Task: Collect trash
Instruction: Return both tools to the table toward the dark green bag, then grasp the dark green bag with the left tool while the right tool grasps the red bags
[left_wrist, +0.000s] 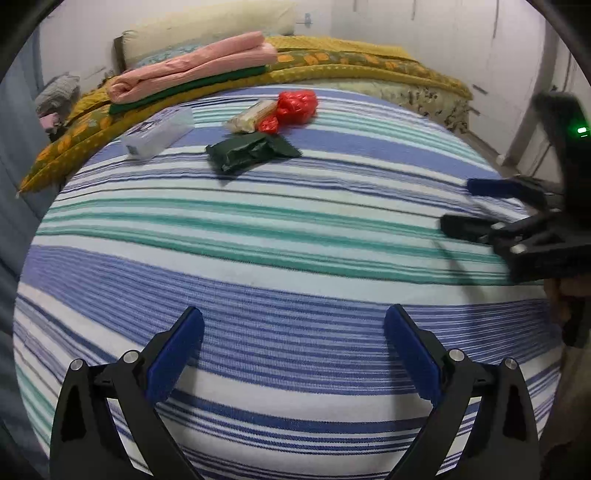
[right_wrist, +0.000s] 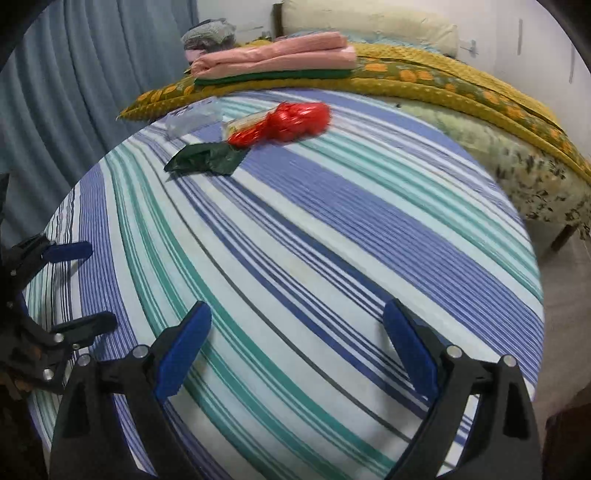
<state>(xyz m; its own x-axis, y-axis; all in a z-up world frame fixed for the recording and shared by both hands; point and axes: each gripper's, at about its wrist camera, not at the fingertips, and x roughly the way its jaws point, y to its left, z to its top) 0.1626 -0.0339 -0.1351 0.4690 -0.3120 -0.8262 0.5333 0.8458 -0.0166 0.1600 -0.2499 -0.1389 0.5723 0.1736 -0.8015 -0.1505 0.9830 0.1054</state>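
Trash lies at the far side of the striped bed sheet (left_wrist: 280, 229): a crumpled red plastic bag (left_wrist: 295, 107), a pale yellowish wrapper (left_wrist: 249, 117), a dark green wrapper (left_wrist: 251, 150) and a clear plastic box (left_wrist: 159, 133). The same red bag (right_wrist: 291, 120), green wrapper (right_wrist: 205, 158) and clear box (right_wrist: 190, 116) show in the right wrist view. My left gripper (left_wrist: 293, 334) is open and empty, low over the near sheet. My right gripper (right_wrist: 297, 326) is open and empty too. It also shows at the right edge of the left wrist view (left_wrist: 458, 205).
Folded pink and green cloth (left_wrist: 192, 75) lies on a mustard floral quilt (left_wrist: 332, 62) behind the trash. A cream pillow (left_wrist: 210, 27) leans on the wall. Blue curtain (right_wrist: 92, 74) hangs at left. The bed's right edge drops to the floor (right_wrist: 565, 314).
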